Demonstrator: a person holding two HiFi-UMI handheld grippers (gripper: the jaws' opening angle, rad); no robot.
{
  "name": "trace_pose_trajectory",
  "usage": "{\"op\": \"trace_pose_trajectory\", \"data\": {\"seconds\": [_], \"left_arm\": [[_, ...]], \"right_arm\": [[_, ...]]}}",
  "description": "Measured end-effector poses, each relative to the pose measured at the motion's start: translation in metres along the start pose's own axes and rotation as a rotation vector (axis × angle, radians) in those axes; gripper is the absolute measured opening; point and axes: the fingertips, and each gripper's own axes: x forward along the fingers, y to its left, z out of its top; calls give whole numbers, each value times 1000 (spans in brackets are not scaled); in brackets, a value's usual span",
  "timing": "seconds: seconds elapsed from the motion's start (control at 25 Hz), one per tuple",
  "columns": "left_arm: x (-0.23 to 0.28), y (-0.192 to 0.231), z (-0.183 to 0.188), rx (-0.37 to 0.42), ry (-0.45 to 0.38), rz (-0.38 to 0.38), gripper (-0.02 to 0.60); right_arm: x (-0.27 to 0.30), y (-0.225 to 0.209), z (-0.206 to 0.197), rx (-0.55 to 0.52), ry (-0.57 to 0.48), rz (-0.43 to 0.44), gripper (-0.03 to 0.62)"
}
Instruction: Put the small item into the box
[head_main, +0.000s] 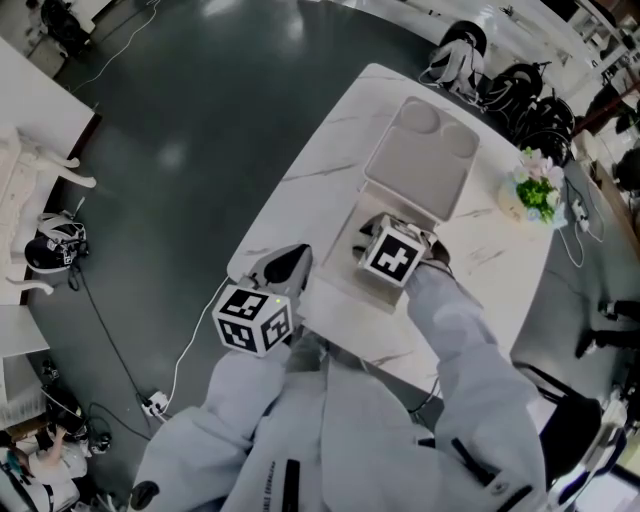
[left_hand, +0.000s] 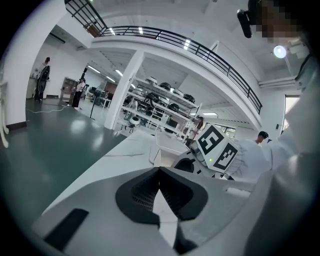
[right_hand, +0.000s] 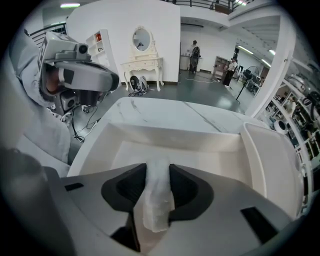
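An open white box (head_main: 352, 283) stands at the middle of the white marble table (head_main: 310, 190), its lid (head_main: 420, 160) lying back on the far side. My right gripper (head_main: 385, 240) hangs over the box and is shut on the small item (right_hand: 157, 192), a narrow white wrapped piece upright between the pads. Below it in the right gripper view lie the box's bare floor (right_hand: 200, 160) and its lid (right_hand: 270, 160). My left gripper (head_main: 288, 263) is shut and empty at the table's near left edge. In its own view the left gripper (left_hand: 159, 172) points toward the box (left_hand: 167, 145).
A pot of flowers (head_main: 537, 190) sits at the table's right edge, and dark bags (head_main: 455, 50) lie past its far end. A cable and plug (head_main: 150, 400) trail over the dark floor on the left. A white dressing table (right_hand: 141, 60) stands by the far wall.
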Motion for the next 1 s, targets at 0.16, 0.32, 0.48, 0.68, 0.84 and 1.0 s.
{"op": "trace_pose_trajectory", "data": {"seconds": [0.16, 0.32, 0.48, 0.68, 0.84, 1.0], "left_arm": [[-1, 0, 0, -3, -2, -4, -2], [-2, -2, 2, -1, -5, -11, -2], [-4, -7, 4, -11, -16, -19, -2], [-8, -18, 11, -7, -34, -44, -2], [-12, -25, 19, 10, -51, -59, -2], [-14, -36, 28, 60, -82, -94, -2]], "right_arm": [[0, 0, 0, 16, -4, -3, 146], [-3, 0, -2, 57, -17, -2, 195], [-16, 2, 2, 109, -82, -8, 204], [-39, 10, 13, 165, -207, -8, 162], [-61, 11, 21, 204, -306, -64, 102], [-84, 4, 26, 266, -443, -177, 26]]}}
